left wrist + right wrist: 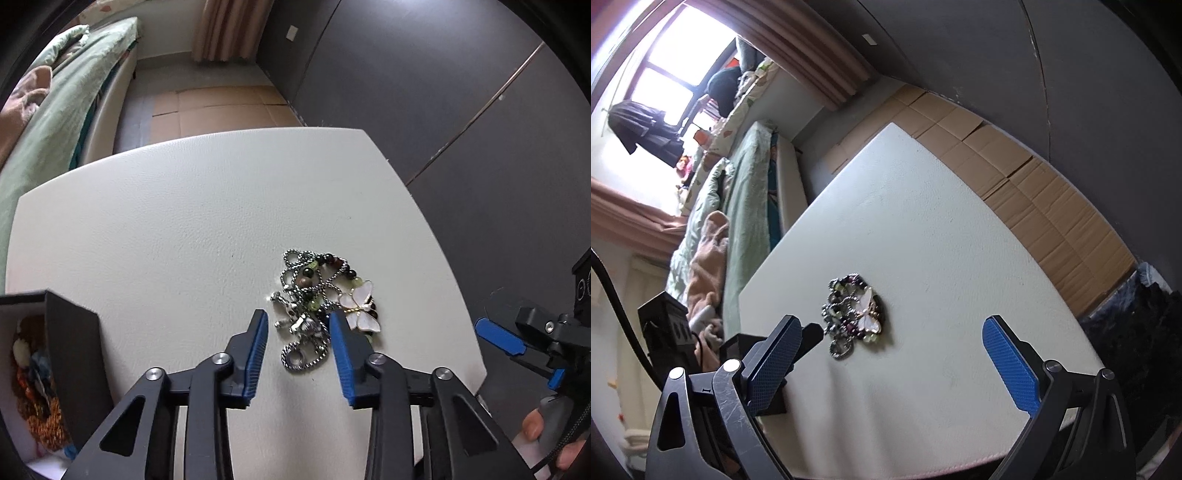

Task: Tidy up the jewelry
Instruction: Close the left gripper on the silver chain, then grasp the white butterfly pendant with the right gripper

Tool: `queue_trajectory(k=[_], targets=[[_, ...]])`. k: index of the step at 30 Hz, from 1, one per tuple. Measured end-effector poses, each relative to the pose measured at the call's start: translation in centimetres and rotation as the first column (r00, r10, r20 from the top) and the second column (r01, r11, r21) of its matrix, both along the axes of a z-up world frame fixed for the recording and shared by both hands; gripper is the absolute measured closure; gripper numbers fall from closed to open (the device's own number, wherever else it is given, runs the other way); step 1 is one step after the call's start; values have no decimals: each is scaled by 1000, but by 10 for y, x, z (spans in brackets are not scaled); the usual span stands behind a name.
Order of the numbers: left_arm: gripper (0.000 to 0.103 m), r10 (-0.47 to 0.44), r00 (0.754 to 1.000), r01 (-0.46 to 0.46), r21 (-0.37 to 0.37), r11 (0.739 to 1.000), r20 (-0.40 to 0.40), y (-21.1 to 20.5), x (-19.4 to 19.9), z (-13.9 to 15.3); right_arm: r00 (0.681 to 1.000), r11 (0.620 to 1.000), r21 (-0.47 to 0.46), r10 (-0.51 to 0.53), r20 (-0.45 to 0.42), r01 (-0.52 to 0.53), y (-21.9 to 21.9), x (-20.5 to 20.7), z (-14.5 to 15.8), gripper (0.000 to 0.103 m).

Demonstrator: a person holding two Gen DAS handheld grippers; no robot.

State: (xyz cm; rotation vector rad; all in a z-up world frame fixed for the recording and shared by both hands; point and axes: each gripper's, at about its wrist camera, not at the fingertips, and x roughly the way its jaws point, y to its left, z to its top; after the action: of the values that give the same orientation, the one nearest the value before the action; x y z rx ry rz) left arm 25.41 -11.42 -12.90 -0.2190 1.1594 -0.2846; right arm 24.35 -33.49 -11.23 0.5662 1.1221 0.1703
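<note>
Showing only in the left view, a box [70, 354] holds jewelry.

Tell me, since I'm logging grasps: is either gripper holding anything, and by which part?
Nothing held: left gripper straddles the tangled jewelry pile; right gripper is open.

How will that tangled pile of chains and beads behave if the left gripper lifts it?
The jewelry pile is probably floppy: its chain loops lie slack on the table. Being tangled, several pieces would likely rise together rather than one. The butterfly pendant looks enamelled, so it may chip if squeezed. The left gripper straddles the chains, its jaws not yet pressing.
</note>
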Motion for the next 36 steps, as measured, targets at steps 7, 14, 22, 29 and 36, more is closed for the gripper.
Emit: queue_trajectory(k=[7, 14, 22, 29, 36], targets=[[78, -4, 999, 5, 14, 1000, -48, -4, 8, -11, 1000, 1000, 11, -8, -12, 8, 1, 9, -3, 3], [78, -8, 999, 9, 24, 1000, -46, -6, 10, -13, 1000, 1000, 8, -5, -29, 5, 2, 11, -7, 3], [84, -22, 1000, 22, 38, 999, -5, -8, 8, -14, 999, 1000, 7, -17, -43, 17, 4, 11, -12, 3], [99, -11, 1000, 11, -9, 1000, 16, 9, 0, 4, 998, 1000, -13, 21, -51, -21, 14, 14, -17, 18], [99, 13, 998, -9, -63, 998, 64, 30, -6, 27, 994, 993, -66, 95, -56, -99, 39, 20, -22, 37]])
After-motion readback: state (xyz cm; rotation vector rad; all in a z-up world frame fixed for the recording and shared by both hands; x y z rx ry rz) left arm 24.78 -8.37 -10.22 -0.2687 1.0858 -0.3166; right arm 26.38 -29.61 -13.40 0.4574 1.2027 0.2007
